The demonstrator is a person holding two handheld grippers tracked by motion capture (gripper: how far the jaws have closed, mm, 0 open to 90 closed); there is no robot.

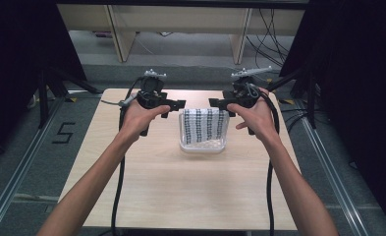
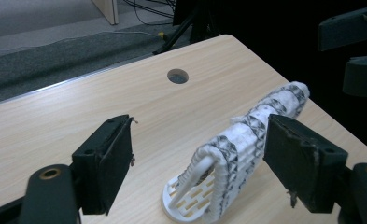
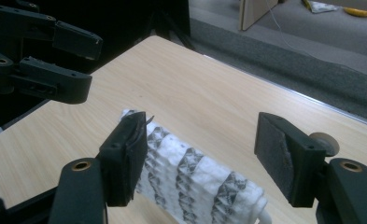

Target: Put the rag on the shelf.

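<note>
A white slotted basket [image 1: 203, 145] stands at the middle of the wooden table [image 1: 180, 196]. A white towel with black patterned stripes [image 1: 204, 124] hangs folded over its far rim. My left gripper [image 1: 175, 105] is just left of the towel and my right gripper [image 1: 218, 104] just right of it, jaws facing each other. In the left gripper view the gripper [image 2: 197, 144] is open, with the towel [image 2: 256, 130] close to its right jaw and the basket [image 2: 186, 203] below. The right gripper [image 3: 202, 140] is open too, with the towel [image 3: 190, 182] beside its left jaw.
A round cable hole [image 2: 178, 76] pierces the table near its far edge. Black stands and cables [image 1: 274, 34] sit on the floor behind the table. Wooden furniture legs [image 1: 119, 34] stand farther back. Dark curtains flank both sides.
</note>
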